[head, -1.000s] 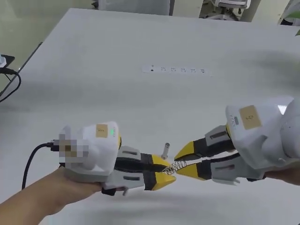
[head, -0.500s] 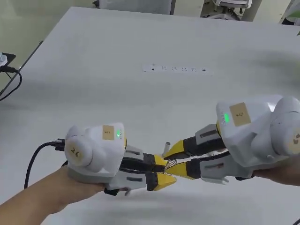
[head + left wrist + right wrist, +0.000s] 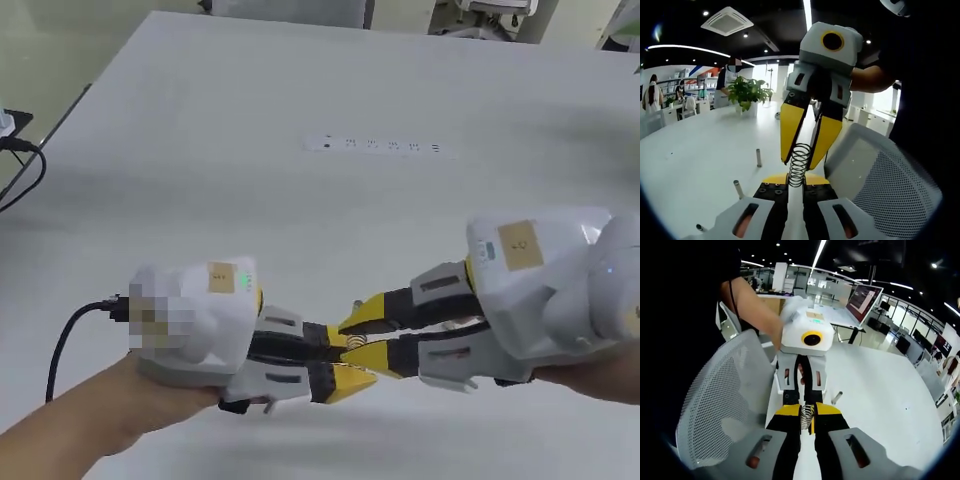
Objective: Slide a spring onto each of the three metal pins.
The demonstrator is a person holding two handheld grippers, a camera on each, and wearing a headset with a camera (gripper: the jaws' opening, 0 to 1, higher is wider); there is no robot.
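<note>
Pale workbench (image 3: 250,200), spring (image 3: 799,162) between left gripper (image 3: 345,362) and right gripper (image 3: 362,338) (tan labels (image 3: 521,245) illegible)

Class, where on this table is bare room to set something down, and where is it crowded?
Bare: table before and beyond the power strip. Crowded: the near part, where left hand-held gripper and right hand-held gripper meet at the spring by a pin.

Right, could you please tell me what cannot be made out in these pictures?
- Head view: the spring is almost covered by the jaw tips of the left gripper and right gripper.
- Head view: one metal pin barely peeks above the right gripper; its base is hidden.
- Left gripper view: the nearest pin is partly cut off at the edge.
- Both gripper views: whether the right gripper truly pinches the spring is unclear.
</note>
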